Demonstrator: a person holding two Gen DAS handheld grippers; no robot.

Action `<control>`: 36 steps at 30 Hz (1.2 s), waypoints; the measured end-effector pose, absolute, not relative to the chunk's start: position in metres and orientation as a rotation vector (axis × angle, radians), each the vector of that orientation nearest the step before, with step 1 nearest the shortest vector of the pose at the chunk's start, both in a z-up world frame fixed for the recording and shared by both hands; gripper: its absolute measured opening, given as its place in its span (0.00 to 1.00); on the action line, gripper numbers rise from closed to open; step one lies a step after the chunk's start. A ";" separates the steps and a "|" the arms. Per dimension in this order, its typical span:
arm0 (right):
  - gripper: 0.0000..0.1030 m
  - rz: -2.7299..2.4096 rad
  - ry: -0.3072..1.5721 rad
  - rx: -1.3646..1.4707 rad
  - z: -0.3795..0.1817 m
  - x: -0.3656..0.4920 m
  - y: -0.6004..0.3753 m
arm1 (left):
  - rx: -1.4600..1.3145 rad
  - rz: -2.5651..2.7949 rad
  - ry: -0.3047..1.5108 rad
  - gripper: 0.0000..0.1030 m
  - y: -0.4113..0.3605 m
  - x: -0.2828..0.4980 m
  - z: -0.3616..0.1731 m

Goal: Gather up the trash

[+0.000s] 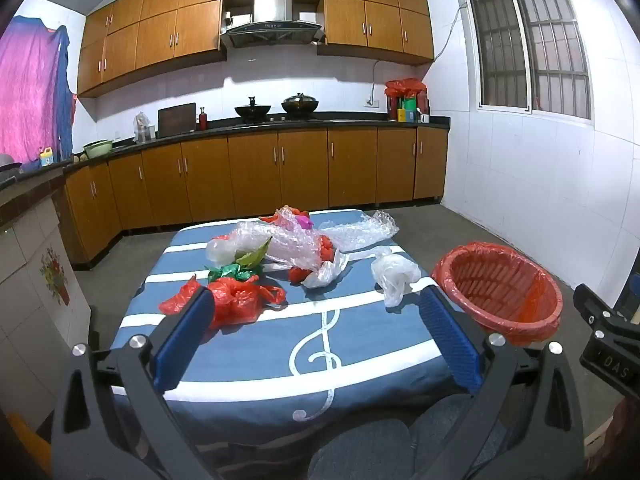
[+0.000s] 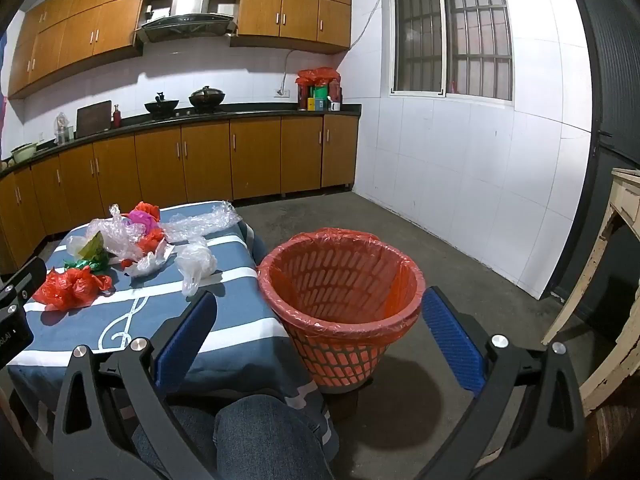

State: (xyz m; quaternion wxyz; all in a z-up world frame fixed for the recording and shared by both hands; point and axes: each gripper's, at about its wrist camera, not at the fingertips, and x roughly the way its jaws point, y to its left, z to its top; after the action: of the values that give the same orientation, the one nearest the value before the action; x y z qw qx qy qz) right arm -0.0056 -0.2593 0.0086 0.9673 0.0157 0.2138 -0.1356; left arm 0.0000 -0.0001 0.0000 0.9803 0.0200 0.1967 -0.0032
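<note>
Low table under a blue cloth with white stripes and a treble-clef print; kitchen cabinets and a counter behind it. Trash lies spread over the far half of the table. Nearest the left edge, a crumpled red plastic bag, with a green foil scrap touching its far side. Past that, toward the far edge, a heap of clear bubble wrap with bits of red plastic and one pink piece tucked in it; a second sheet of bubble wrap reaches the far right corner. A white plastic bag sits alone near the right edge, apart from the heap. Off the right edge stands a red mesh waste basket lined with a red bag; its rim is just beside the table's right edge, and nothing shows inside it but the liner. Left gripper hovers over the near half of the table, fingers spread wide with nothing between them, clear of all trash. Right gripper is aimed at the basket, fingers likewise wide apart and holding nothing; the basket shows between them but farther off, untouched. The person's knees in denim show at the bottom of both wrist views.
</note>
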 end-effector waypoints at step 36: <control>0.98 -0.273 0.436 0.032 0.009 -0.005 -0.258 | 0.033 -0.008 0.407 0.96 -0.001 -0.001 0.000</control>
State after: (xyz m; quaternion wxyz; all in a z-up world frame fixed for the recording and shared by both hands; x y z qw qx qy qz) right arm -0.0052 -0.2585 0.0085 0.9670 0.0158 0.2154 -0.1349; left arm -0.0010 -0.0008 -0.0004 0.9793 0.0163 0.2019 -0.0041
